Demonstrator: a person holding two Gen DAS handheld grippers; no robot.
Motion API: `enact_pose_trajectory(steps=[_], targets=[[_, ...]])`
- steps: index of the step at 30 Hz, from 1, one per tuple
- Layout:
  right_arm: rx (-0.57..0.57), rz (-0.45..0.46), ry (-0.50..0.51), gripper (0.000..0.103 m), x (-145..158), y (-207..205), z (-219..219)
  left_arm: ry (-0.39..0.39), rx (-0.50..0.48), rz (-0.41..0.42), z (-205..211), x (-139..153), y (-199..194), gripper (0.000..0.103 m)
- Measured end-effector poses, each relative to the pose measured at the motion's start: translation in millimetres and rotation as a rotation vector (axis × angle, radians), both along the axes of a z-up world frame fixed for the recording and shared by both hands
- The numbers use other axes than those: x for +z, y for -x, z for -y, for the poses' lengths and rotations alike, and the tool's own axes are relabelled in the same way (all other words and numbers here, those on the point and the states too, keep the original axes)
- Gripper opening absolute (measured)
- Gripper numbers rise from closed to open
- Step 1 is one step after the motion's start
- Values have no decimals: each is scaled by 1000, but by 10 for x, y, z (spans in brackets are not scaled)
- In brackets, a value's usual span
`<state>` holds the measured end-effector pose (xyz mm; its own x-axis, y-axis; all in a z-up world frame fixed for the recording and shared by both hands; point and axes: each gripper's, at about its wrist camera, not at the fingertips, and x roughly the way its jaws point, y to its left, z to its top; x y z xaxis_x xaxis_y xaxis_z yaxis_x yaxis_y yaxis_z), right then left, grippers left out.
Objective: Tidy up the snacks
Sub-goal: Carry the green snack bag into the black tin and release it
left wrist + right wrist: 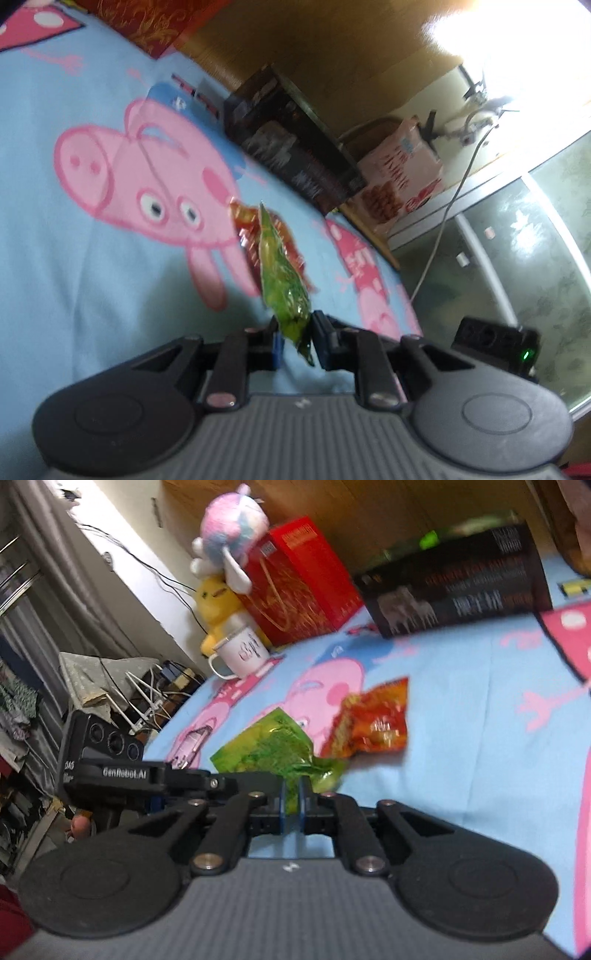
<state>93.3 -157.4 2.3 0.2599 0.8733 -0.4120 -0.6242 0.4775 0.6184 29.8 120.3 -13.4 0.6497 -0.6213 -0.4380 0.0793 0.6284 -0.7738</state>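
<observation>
Blown-out window glare, overall blur

A light blue bed sheet (461,709) printed with pink cartoon pigs covers the bed. Against the wooden board behind the sheet, a black box (458,594) with white and orange lettering lies on its side. Left of the black box in the right wrist view stands a red gift bag (303,587) with gold patterning. Beside the red bag sit a white enamel mug (242,651), a yellow plush toy (218,605) and, above it, a pink and blue plush toy (232,520).
</observation>
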Motion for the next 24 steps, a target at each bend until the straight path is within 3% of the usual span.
enact_pose_trajectory(steps=[3,8,10,12,15,19,24], targets=[[-1,-34,-73,40,17,-57,106,15,7,33,-43,114,-2,16],[-15,-223,-244,43,-140,-240,277,84,-45,68,4,204,-23,17],[4,-327,-345,43,-239,-323,323,74,-77,65,107,220,-83,17],[15,-372,-407,43,-246,-347,316,57,-96,63,181,219,-138,17],[-8,-339,-381,34,-180,-376,363,36,-117,53,238,255,-271,16],[-59,-276,-370,31,-31,-455,461,-31,-160,70,345,419,-549,18],[-150,-130,-334,28,297,-774,571,-130,-201,134,504,683,-1192,30]])
